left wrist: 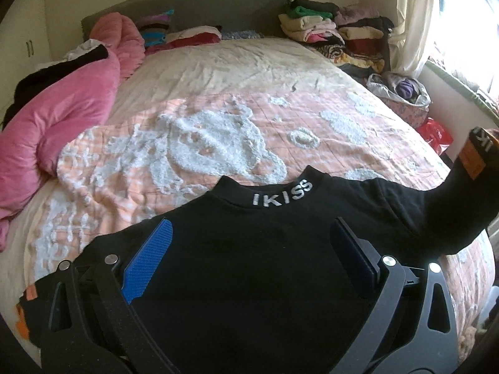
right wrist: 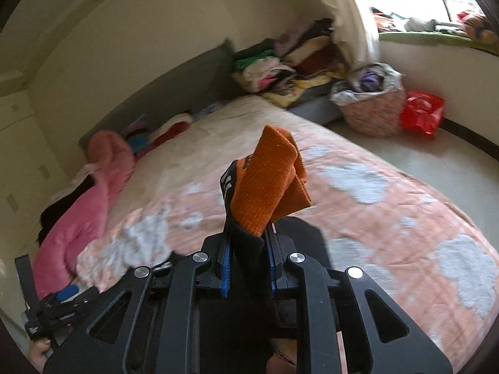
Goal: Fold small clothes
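A black top (left wrist: 249, 249) with "IKISS" on its collar (left wrist: 282, 192) lies flat on the orange-and-white bedspread (left wrist: 218, 143). My left gripper (left wrist: 251, 227) hovers open over its chest, the blue pads (left wrist: 146, 265) wide apart on either side. The top's right sleeve (left wrist: 449, 208) is lifted off the bed, its orange cuff (left wrist: 474, 159) raised at the right edge. In the right wrist view my right gripper (right wrist: 248, 240) is shut on that sleeve (right wrist: 249, 258), and the orange cuff (right wrist: 268, 187) sticks up past the fingertips. The left gripper (right wrist: 59, 308) and a hand (right wrist: 37, 352) show at the lower left.
A pink quilt (left wrist: 62, 115) is bunched along the bed's left side. Stacks of folded clothes (left wrist: 336, 31) sit by the headboard at the far right. Beside the bed stand a lined basket (right wrist: 371, 106) and a red bag (right wrist: 421, 112) on the floor, under the window (right wrist: 436, 6).
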A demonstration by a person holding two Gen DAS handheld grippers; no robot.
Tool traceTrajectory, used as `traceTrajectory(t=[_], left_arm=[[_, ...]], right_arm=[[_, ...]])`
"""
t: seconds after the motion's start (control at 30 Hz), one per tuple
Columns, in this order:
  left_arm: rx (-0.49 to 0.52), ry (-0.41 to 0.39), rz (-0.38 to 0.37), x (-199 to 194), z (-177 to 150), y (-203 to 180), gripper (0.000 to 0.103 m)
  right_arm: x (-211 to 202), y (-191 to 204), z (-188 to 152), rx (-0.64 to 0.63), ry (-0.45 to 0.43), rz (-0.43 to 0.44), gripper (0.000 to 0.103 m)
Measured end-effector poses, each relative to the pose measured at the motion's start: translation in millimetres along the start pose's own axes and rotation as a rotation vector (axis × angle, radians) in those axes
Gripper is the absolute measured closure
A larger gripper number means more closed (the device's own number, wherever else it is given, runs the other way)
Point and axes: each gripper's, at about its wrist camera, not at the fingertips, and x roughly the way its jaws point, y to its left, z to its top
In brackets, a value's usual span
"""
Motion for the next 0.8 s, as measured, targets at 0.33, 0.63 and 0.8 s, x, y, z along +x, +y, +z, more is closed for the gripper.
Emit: traceTrajectory(t=[0.33, 0.63, 0.8], left_arm=[[-0.023, -0.011, 0.017, -12.8, -8.2, 28.6, 0.009], [-0.187, 0.055, -0.112, -5.2, -23.0, 72.0, 0.009], [-0.336, 0.1, -0.244, 7.4, -34.4, 94.8, 0.009]], right_arm=[[16.3, 92.9, -26.8, -0.128, 0.053, 0.109, 0.087], [42.1, 133.7, -61.9, -0.193, 0.151, 0.146, 0.087], [55.5, 156.3, -85.9, -0.236, 0.2, 0.165, 0.087]])
